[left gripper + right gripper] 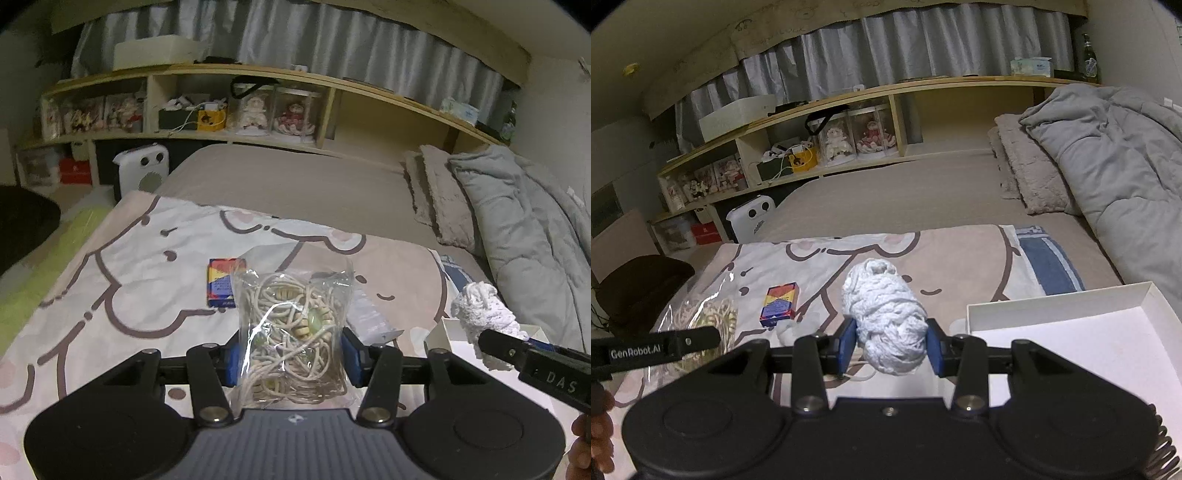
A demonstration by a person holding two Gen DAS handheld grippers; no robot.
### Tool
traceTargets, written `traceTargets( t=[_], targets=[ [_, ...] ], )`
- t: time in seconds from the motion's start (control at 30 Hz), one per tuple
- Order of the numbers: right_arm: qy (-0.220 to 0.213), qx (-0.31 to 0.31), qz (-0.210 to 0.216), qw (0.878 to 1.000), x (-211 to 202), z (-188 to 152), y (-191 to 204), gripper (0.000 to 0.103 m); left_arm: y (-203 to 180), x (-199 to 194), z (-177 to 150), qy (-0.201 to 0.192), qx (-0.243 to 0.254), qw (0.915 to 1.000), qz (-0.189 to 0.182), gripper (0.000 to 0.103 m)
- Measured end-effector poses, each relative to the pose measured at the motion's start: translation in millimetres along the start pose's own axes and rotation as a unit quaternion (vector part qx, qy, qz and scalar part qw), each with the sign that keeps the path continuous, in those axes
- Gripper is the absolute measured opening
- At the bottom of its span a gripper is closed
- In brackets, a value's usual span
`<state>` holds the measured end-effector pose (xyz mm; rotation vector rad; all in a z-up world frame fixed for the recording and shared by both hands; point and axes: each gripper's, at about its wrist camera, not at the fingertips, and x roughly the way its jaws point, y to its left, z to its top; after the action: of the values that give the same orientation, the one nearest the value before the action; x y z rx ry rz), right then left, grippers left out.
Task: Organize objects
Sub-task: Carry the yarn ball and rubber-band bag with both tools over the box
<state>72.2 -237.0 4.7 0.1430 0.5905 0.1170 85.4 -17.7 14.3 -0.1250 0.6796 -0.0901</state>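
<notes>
Left gripper clamped on clear bag of cords and beads, right gripper squeezing white yarn ball, both above cartoon sheet, white box beside right gripper

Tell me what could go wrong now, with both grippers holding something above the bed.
The clear bag of cords is slick and bulging between the left gripper, so it might slide out. The white yarn ball in the right gripper is soft and may loosen or snag before reaching the white box.
</notes>
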Motion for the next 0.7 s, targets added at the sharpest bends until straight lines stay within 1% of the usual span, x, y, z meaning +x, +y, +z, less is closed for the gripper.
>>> traceTargets(
  t=[0.17, 0.37, 0.7],
  targets=[
    [0.004, -0.003, -0.008, 1.000, 4, -2, -14, 0.041, -23, 7, 1, 0.007, 0.029, 0.9995, -0.004, 0.052],
    [0.004, 0.011, -0.028, 1.000, 2, -1, -44, 0.041, -55, 21, 2, 0.016, 0.051, 0.9984, -0.018, 0.052],
    [0.009, 0.066, -0.071, 0.995, 2, -1, -107, 0.041, -128, 50, 4, 0.039, 0.089, 0.9929, -0.068, 0.052]
  ],
)
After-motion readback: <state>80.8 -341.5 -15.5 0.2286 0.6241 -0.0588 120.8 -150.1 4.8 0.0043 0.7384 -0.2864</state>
